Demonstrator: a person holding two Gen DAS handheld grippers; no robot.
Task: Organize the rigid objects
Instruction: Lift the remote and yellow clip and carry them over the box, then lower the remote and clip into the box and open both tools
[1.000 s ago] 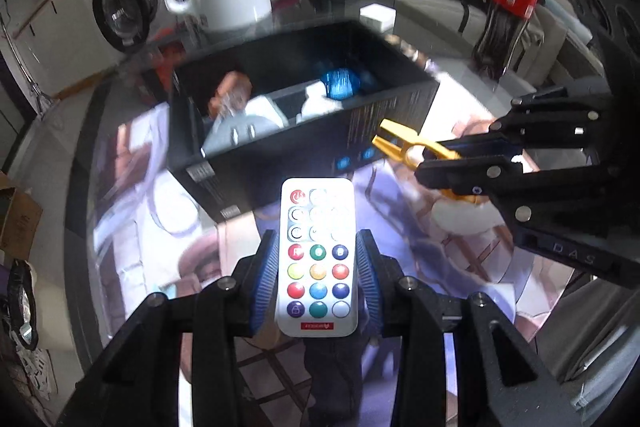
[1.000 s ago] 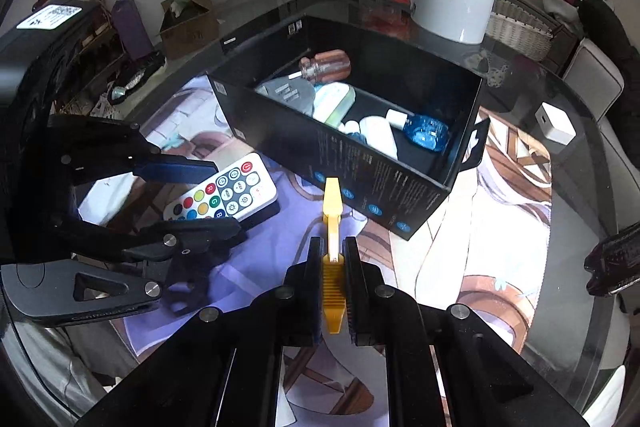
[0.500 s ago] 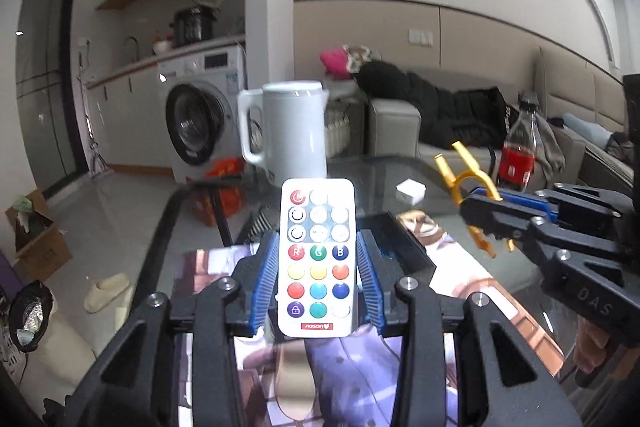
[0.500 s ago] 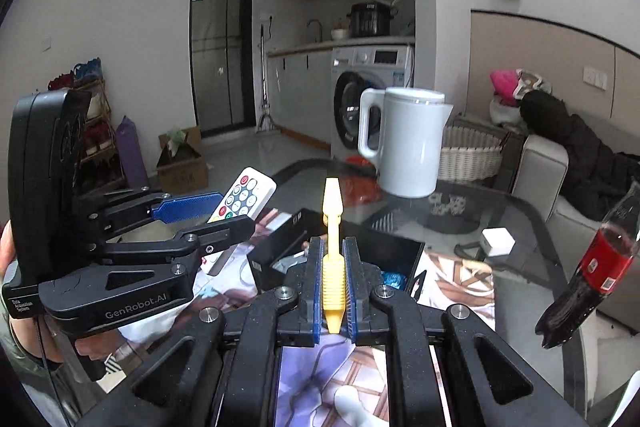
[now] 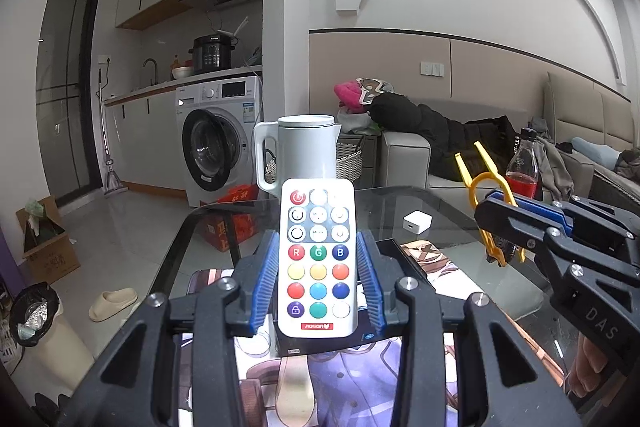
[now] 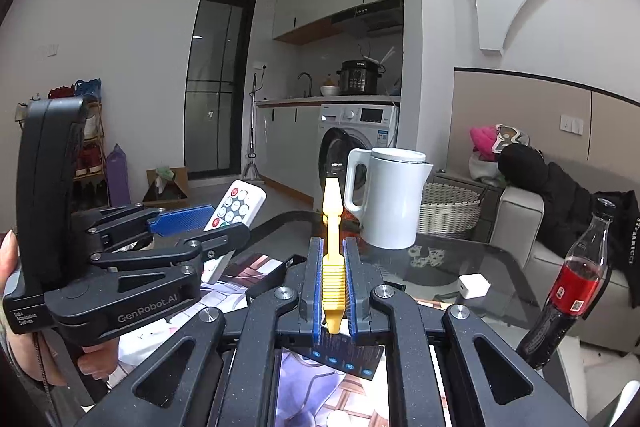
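My left gripper (image 5: 318, 279) is shut on a white remote control (image 5: 318, 259) with coloured buttons and holds it up, level with the room. It also shows at the left of the right wrist view (image 6: 236, 205). My right gripper (image 6: 332, 283) is shut on a yellow plastic clip (image 6: 333, 267), which also shows at the right of the left wrist view (image 5: 480, 187). The black open box (image 6: 340, 353) sits on the table below both grippers, mostly hidden behind the fingers. Its contents are hidden.
A white kettle (image 6: 390, 201) stands at the far side of the glass table (image 6: 472, 263). A cola bottle (image 6: 568, 291) stands at the right edge. A small white charger (image 6: 474, 286) lies near it. A printed mat (image 5: 352, 375) covers the near table.
Both grippers have tilted up from looking down at the box to looking level across the room. Each has kept hold of its object.
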